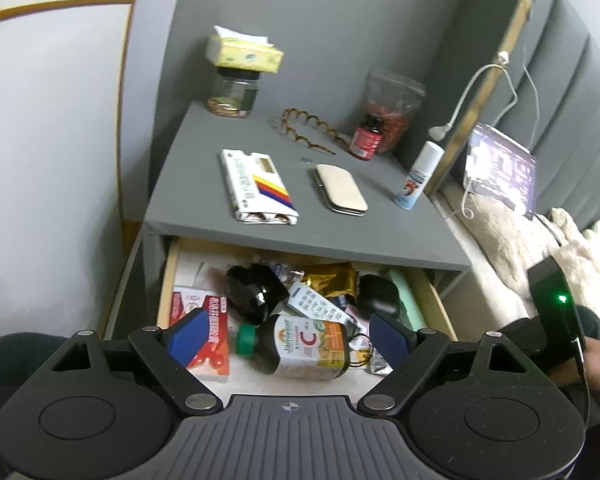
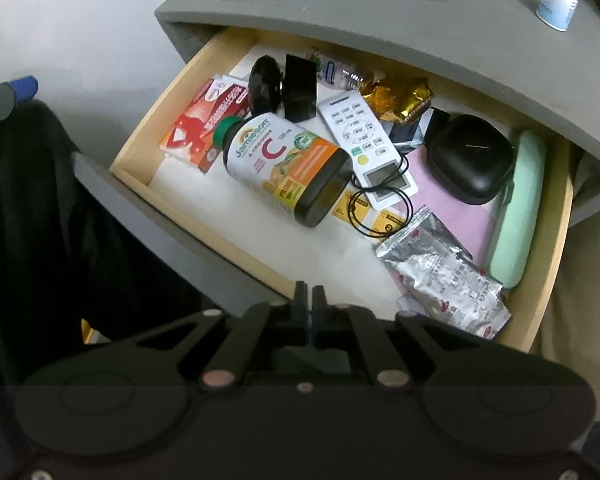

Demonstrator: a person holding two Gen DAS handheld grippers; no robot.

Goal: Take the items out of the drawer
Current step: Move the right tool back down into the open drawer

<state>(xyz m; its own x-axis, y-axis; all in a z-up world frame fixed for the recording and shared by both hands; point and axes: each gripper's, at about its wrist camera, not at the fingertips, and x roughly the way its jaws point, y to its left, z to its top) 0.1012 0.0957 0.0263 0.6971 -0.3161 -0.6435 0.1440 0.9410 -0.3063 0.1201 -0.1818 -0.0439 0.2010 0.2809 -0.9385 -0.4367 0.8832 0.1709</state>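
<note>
**Drawer stands open and well stocked; several items lie on the nightstand top**

The drawer [image 2: 140, 178] of the grey nightstand [image 1: 204, 152] is pulled out and holds plenty: a vitamin C bottle [image 2: 284, 164] with a green cap lying on its side near the middle, a red-and-white medicine box [image 2: 204, 124] to its left, a white remote control [image 2: 364, 140], a black faceted bottle [image 2: 280, 88], a crumpled gold wrapper [image 2: 400, 96], a black zip case [image 2: 470, 158], a mint-green glasses case [image 2: 518, 208] along the right wall and a silver foil sachet [image 2: 444, 276] at the front right. So a good deal is left to take out.

On the top lie a white box with coloured stripes [image 1: 258, 186], a beige case [image 1: 342, 194] and a white spray can [image 1: 420, 176]; whether any of these came from the drawer cannot be told.

The left gripper [image 1: 286, 334] hovers over the drawer with its blue-padded fingers [image 1: 186, 334] spread wide, the vitamin bottle lying between them in its view. The right gripper [image 2: 310, 300] sits at the drawer's front edge, fingers pressed together with nothing visible between them.
</note>
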